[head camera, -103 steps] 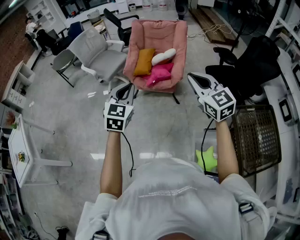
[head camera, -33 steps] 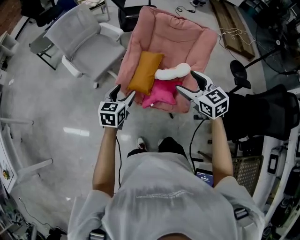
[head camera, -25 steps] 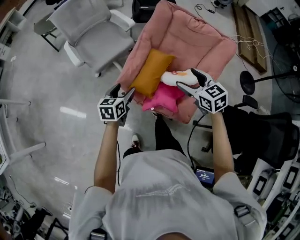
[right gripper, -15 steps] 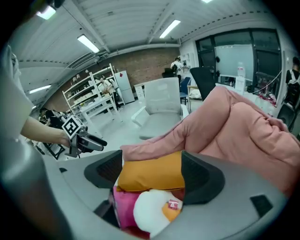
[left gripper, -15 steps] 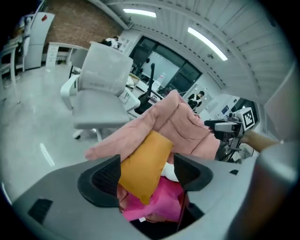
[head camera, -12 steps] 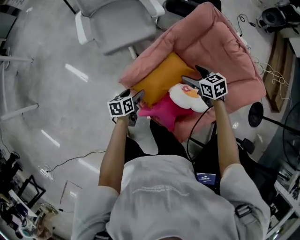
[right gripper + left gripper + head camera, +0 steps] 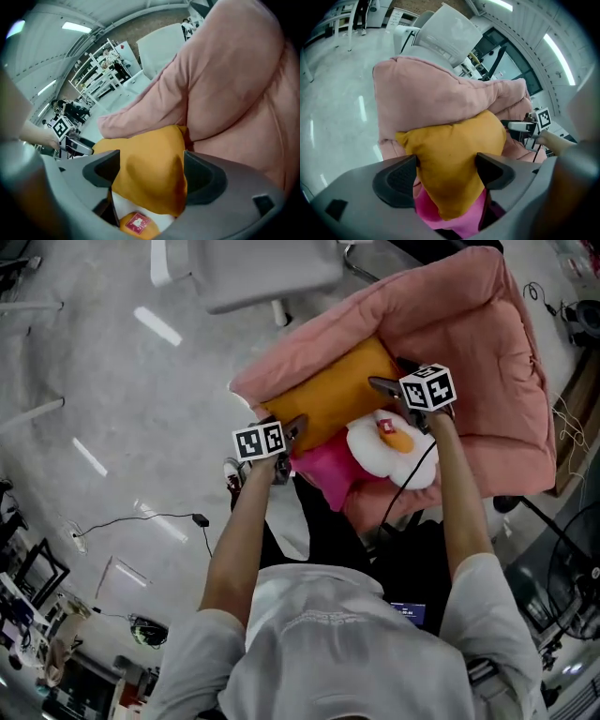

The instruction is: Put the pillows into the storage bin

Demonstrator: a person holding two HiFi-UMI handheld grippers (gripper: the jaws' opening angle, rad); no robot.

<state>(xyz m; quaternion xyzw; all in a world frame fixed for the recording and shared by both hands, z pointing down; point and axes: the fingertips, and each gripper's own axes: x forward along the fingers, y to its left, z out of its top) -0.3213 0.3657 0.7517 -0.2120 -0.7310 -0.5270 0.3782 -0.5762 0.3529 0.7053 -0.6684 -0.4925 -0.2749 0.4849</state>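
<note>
Orange pillow (image 7: 328,395), upper centre, on pink chair (image 7: 487,352): left gripper (image 7: 295,425) and right gripper (image 7: 386,376) jaws were opening astride it (pickup step, seemingly); closing due next.

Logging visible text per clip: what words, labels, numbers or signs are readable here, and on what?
No text reads clearly.
Red patch on the white pillow: too blurred.
Marker cubes: square patterns only.
Screen at the person's waist: too small.

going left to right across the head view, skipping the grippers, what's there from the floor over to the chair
black cable on the floor → pink pillow → white pillow → padded side of the pink armchair
</note>
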